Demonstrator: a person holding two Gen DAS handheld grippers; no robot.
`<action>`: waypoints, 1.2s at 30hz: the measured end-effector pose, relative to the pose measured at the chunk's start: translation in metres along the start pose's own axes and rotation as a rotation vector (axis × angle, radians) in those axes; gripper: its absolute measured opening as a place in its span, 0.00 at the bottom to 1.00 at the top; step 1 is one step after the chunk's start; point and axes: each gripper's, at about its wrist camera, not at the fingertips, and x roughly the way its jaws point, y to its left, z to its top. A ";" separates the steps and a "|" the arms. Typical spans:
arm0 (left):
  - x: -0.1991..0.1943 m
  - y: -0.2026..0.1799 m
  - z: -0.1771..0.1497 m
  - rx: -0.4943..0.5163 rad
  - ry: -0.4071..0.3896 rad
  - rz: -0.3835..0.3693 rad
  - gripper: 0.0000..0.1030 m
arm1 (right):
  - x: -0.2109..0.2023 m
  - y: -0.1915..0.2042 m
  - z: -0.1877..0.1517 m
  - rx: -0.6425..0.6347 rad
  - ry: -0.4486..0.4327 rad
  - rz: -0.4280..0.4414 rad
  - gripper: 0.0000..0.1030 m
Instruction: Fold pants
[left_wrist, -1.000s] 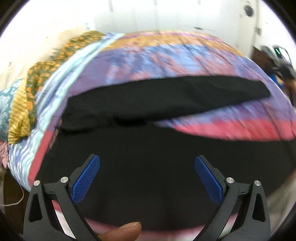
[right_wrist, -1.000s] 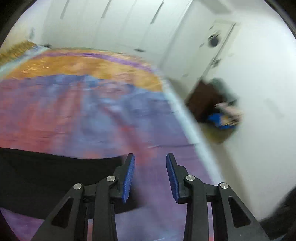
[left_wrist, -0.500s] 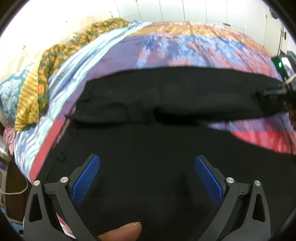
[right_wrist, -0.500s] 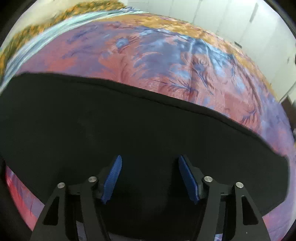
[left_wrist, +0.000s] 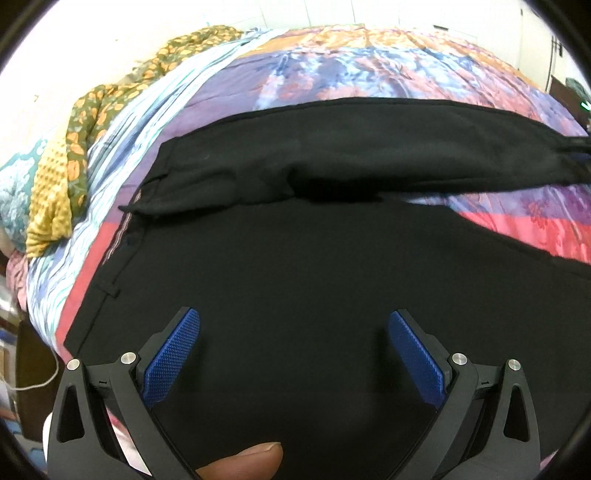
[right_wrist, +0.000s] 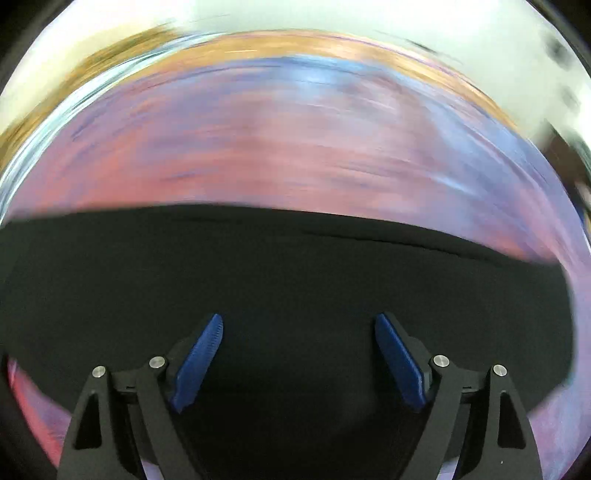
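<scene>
Black pants lie spread on a bed with a colourful bedspread. In the left wrist view the waistband runs down the left side, one leg stretches right across the far part and the other lies near. My left gripper is open and empty, just above the seat area of the pants. In the right wrist view, which is blurred, a black pant leg fills the lower half. My right gripper is open and empty over it. My right gripper also shows at the right edge of the left wrist view, at the far leg's end.
Patterned orange, green and yellow cloths are heaped along the bed's left edge. White wardrobe doors stand behind the bed. A dark piece of furniture stands at the far right. The bed's left edge drops to the floor.
My right gripper swung from the bed's right edge back over the pant leg and its jaws opened wider. My left gripper stayed open and moved closer over the pants.
</scene>
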 end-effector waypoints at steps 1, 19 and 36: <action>0.000 0.002 -0.003 0.001 0.006 -0.001 0.99 | -0.002 -0.045 -0.002 0.108 0.022 -0.052 0.81; -0.015 -0.094 -0.047 0.254 0.010 -0.229 1.00 | -0.156 0.036 -0.292 0.154 0.095 0.457 0.51; 0.003 0.074 0.067 -0.072 -0.121 0.032 0.99 | -0.185 0.032 -0.214 0.257 0.065 0.270 0.58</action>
